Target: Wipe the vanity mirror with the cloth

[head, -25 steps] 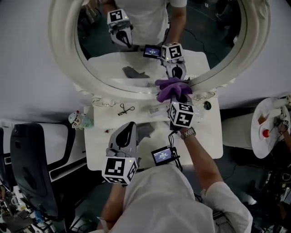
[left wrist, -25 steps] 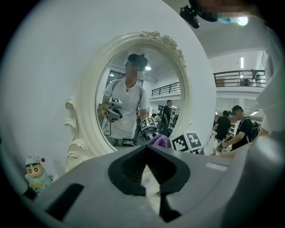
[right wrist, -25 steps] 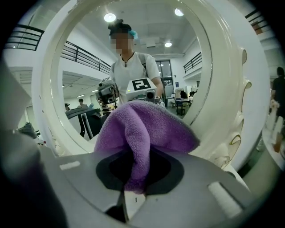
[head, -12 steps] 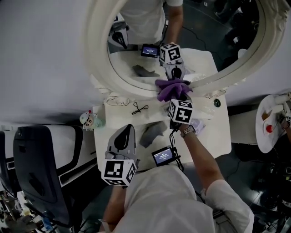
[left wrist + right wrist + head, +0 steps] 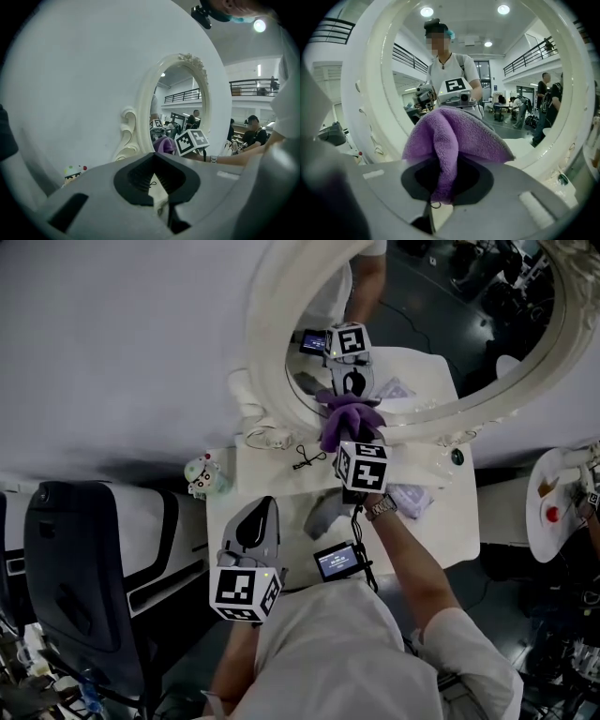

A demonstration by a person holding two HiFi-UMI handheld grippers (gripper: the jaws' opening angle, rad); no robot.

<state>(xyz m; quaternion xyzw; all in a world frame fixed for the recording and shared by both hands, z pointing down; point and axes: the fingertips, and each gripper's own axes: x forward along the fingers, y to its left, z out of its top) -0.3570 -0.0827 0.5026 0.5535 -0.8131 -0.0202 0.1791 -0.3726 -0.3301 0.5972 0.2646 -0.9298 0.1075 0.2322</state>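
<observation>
Head view: a purple terry cloth [image 5: 347, 413] sits pressed to the lower glass of an oval, white-framed vanity mirror [image 5: 272, 352], clamped in the right gripper [image 5: 354, 442], above a white table [image 5: 441, 531]. The left gripper [image 5: 255, 512] hangs low over the table's near-left part, well apart from the mirror.

Left gripper view: the left gripper's [image 5: 154, 176] jaws stand together with nothing between them. Beyond, the cloth [image 5: 164, 144] meets the mirror [image 5: 176, 108]. A small white figurine [image 5: 74, 171] stands to the left.

Right gripper view: the right gripper's [image 5: 440, 197] jaws are closed on a fold of the cloth [image 5: 450, 140], which bulges up before the mirror's frame [image 5: 375, 93].
</observation>
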